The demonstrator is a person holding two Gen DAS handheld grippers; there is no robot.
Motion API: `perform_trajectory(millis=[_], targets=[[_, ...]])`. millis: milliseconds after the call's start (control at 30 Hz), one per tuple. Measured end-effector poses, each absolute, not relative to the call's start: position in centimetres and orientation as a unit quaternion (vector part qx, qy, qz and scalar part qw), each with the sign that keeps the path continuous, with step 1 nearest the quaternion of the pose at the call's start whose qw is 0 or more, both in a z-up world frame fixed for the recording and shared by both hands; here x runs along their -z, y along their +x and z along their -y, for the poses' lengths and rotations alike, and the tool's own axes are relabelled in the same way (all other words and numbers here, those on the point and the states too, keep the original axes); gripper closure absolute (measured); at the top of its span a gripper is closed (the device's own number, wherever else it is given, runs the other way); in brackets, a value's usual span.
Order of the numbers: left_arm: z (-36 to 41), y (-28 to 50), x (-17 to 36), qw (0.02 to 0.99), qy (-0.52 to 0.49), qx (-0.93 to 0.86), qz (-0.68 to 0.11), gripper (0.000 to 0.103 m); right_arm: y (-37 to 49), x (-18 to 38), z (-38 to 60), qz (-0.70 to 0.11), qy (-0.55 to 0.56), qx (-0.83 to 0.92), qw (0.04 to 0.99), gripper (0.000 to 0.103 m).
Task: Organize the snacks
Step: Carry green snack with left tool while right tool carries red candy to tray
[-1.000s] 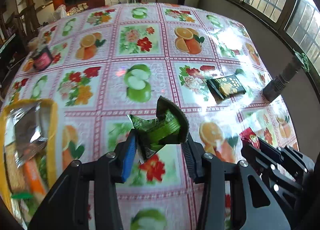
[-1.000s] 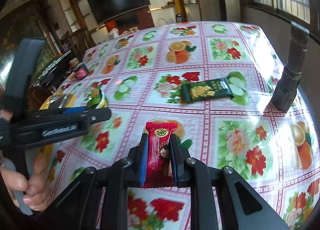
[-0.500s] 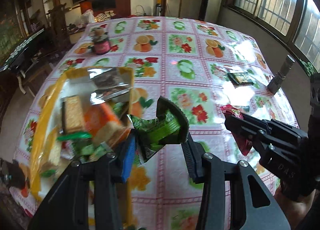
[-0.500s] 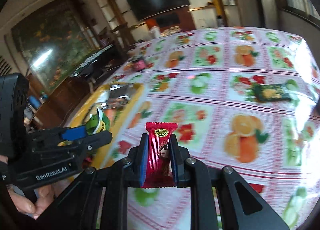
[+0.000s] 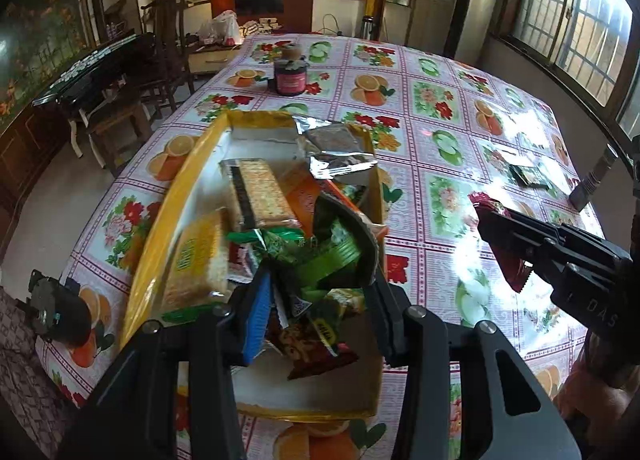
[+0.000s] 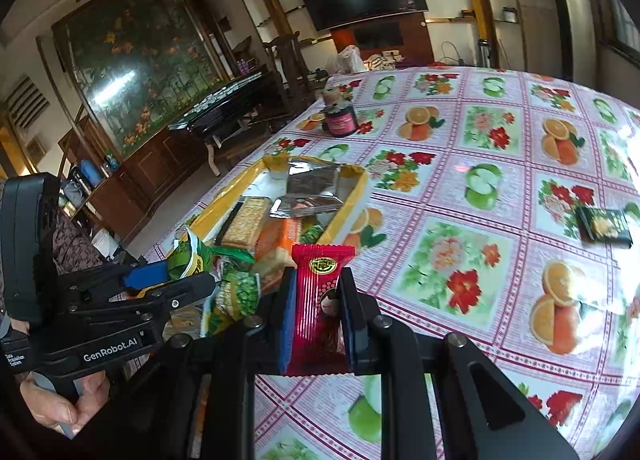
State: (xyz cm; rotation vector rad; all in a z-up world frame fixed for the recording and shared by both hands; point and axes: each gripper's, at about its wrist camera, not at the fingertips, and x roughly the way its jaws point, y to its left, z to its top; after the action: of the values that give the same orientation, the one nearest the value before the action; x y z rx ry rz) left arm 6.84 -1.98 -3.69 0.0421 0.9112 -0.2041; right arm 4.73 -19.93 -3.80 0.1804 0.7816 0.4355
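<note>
My left gripper (image 5: 320, 296) pinches the green packet (image 5: 320, 256) over the yellow tray (image 5: 176, 195); my right gripper (image 6: 316, 316) clamps the red candy (image 6: 320, 292) beside it. Dropped now, the candy probably misses the heaped tray.

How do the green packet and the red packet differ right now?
The green packet is crumpled and bent in the left gripper, over the yellow box. The red packet is flat and upright in the right gripper, beside the box, over the tablecloth. Both are gripped and off the table.
</note>
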Motion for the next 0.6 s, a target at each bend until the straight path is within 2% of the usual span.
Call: perform_trajectory(millis=[600], targets=[[-2.2,7.6,3.9,0.893,-0.003,0.077,-0.444,0.057,9.1,2.3,12.9,-0.367,0.053,-0.265,0.890,0.084]])
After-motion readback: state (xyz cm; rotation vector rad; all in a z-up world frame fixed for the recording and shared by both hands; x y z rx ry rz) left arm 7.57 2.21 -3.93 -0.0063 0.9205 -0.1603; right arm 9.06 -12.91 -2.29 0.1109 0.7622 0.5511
